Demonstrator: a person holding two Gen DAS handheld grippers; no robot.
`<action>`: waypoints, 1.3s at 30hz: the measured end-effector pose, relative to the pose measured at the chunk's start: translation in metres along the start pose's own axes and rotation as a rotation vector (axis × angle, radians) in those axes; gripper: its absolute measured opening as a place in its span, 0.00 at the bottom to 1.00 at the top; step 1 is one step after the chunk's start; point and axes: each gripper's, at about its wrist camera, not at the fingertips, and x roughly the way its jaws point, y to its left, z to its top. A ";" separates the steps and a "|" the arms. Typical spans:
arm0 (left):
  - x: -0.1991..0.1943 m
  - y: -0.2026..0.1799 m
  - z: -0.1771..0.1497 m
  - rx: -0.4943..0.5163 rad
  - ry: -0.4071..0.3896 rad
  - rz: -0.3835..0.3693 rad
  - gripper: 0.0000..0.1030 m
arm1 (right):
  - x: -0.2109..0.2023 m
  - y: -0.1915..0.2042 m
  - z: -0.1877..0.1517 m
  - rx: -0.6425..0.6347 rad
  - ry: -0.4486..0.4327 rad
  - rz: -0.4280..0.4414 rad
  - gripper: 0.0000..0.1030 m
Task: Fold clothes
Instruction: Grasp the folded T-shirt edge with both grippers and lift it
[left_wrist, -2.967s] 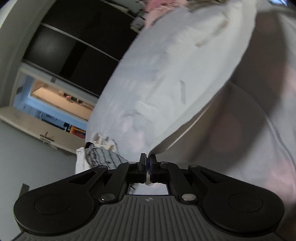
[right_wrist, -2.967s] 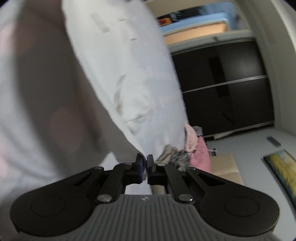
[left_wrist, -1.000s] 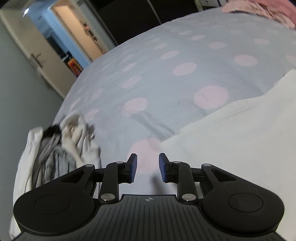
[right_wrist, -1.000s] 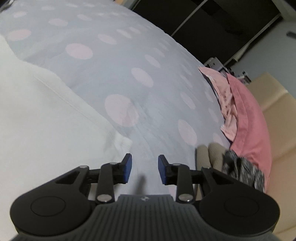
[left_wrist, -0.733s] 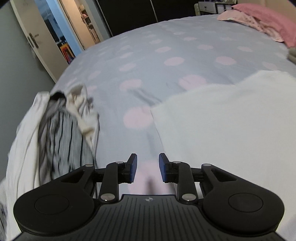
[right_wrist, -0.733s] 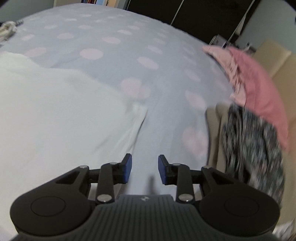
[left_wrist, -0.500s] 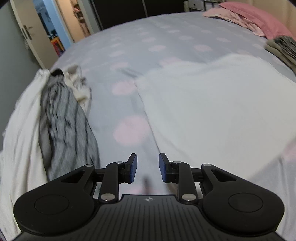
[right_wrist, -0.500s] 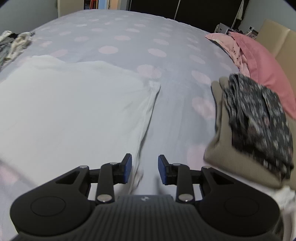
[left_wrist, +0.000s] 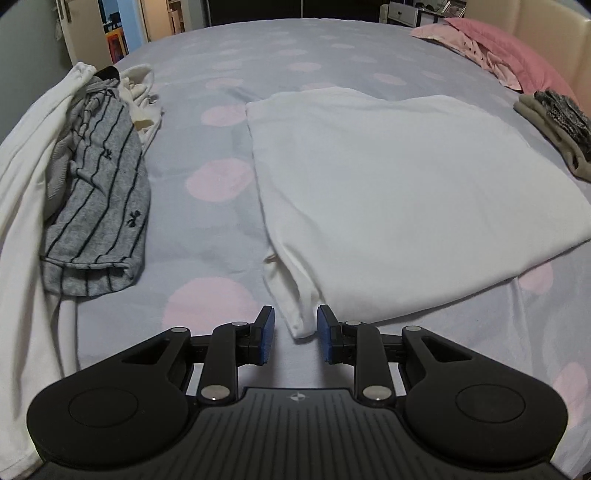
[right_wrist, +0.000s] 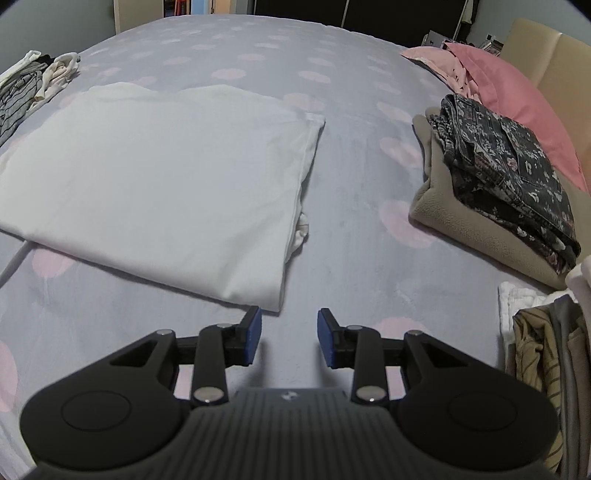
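A white garment (left_wrist: 388, 177) lies folded flat on the grey bedspread with pink dots (left_wrist: 218, 181). It also shows in the right wrist view (right_wrist: 159, 184). My left gripper (left_wrist: 293, 328) is open at the garment's near left corner, where a white sleeve end lies between the fingertips. My right gripper (right_wrist: 288, 332) is open and empty, just right of the garment's near right corner, over the bedspread (right_wrist: 354, 206).
A pile of unfolded clothes with a grey striped piece (left_wrist: 99, 192) lies at the left. A stack of folded clothes with a dark floral piece (right_wrist: 502, 173) sits at the right. Pink pillows (right_wrist: 509, 96) lie at the far right. More clothes (right_wrist: 546, 347) lie at the near right.
Three seconds ago both grippers were shut on the white garment, held in the air. Both have let go and pulled back towards the garment's near edge, which now lies flat on the bed.
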 end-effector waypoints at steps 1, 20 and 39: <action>0.001 -0.002 0.000 0.007 -0.002 0.005 0.17 | 0.000 0.001 -0.002 -0.002 0.000 -0.003 0.35; -0.010 -0.020 -0.020 0.335 -0.014 0.167 0.10 | 0.013 0.018 -0.025 -0.332 -0.065 -0.081 0.36; 0.038 -0.100 -0.089 1.084 -0.136 0.505 0.43 | 0.049 0.088 -0.074 -1.131 -0.230 -0.361 0.51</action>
